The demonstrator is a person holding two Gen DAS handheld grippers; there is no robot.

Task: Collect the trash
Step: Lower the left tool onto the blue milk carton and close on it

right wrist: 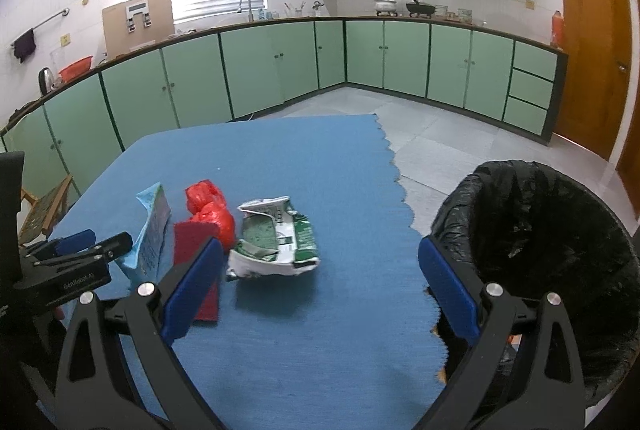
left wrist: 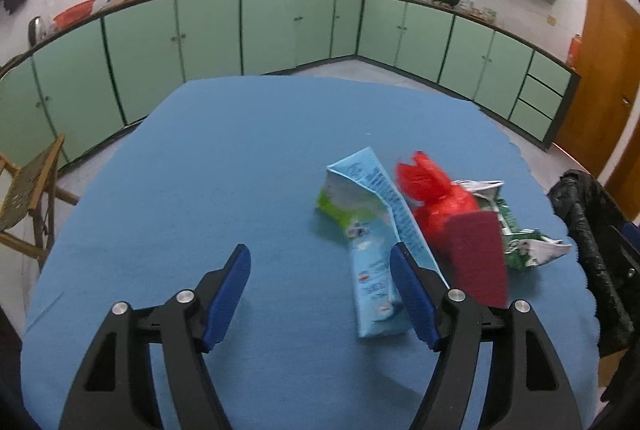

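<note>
My left gripper [left wrist: 320, 294] hangs low over the near part of the table [left wrist: 240, 157], its blue pads spread wide with nothing between them; its right pad sits in front of the flattened light-blue carton [left wrist: 368, 230], and I cannot tell whether it touches it. My right gripper [right wrist: 320, 290] is likewise wide open and empty, poised above the near right edge of the blue cloth, its right finger [right wrist: 448, 290] overhanging the scalloped hem beside the bin. The trash lies in a loose cluster toward the right side of the table, nearer my edge than the far one. From left to right in my right wrist view: the light-blue carton [right wrist: 154, 226], lying lengthwise; a dark red flat piece [right wrist: 196, 242] with a crumpled red plastic bag [right wrist: 210, 207] just behind it, the two touching; and a crushed green-and-white packet [right wrist: 276, 238] right beside the bag. The dark red piece is partly hidden by my right gripper's left finger [right wrist: 192, 286]. Off the right edge of the table stands the black-lined trash bin [right wrist: 560, 238], mouth open.
</note>
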